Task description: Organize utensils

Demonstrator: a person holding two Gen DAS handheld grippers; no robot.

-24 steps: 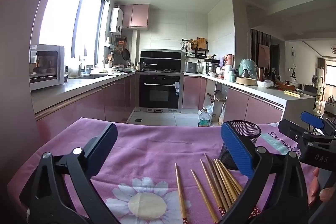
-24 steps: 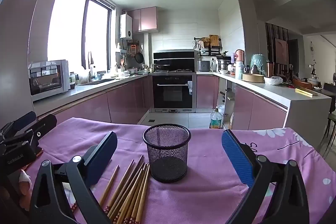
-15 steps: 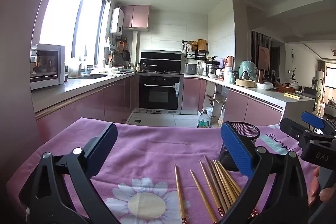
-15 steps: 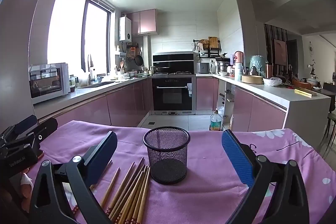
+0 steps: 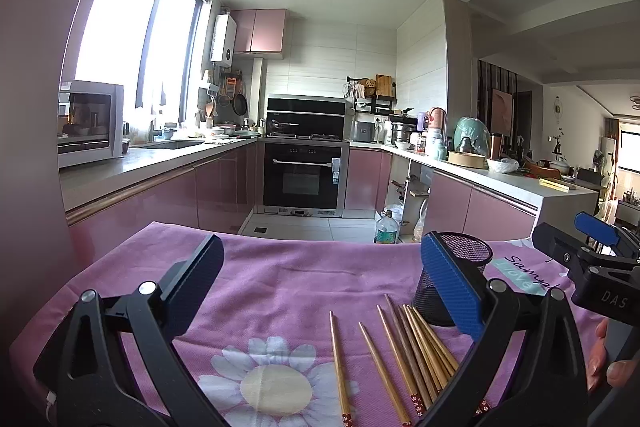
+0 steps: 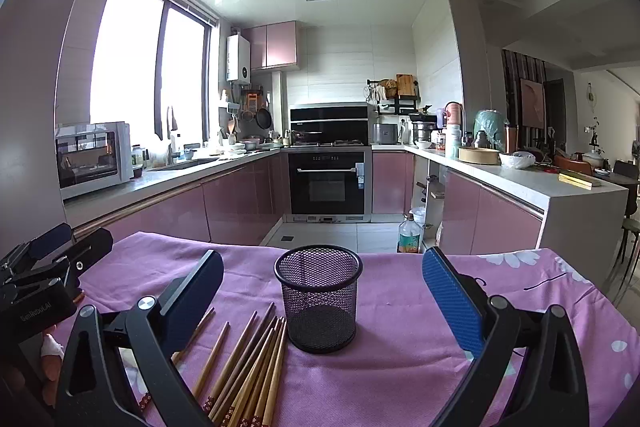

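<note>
Nothing on the desk (image 6: pixel 400 379) has shifted since the earlier frames; only my two views have drifted a touch, as if both hands eased back and tipped up slightly, so I read this as the hover before the first pick.

Both sets of fingers are released and spread wide with nothing between them: the left gripper (image 5: pixel 320 283) looks across bare purple cloth (image 5: pixel 280 279), and the right gripper (image 6: pixel 322 287) frames the black mesh cup (image 6: pixel 319 297), which stands upright and empty near the middle of the desk.

Wooden chopsticks (image 6: pixel 250 367) lie flat just left of the cup on the near side, most bunched in a fan with their tips close to its base, and one or two strays lie apart further left (image 5: pixel 338 359).

To do the pick well, I would take one stick rather than the bunch. The strays on the left are the easiest because they have clear cloth on both sides. I would bring the fingers down across the stick, not along it, and close near its middle so it stays level. A thin round stick on soft cloth may roll or snag the fabric, so I would close slowly and lift straight up. At the cup I would tip the stick upright and lower it inside before letting go, because the light cup could topple if nudged on its rim.
</note>
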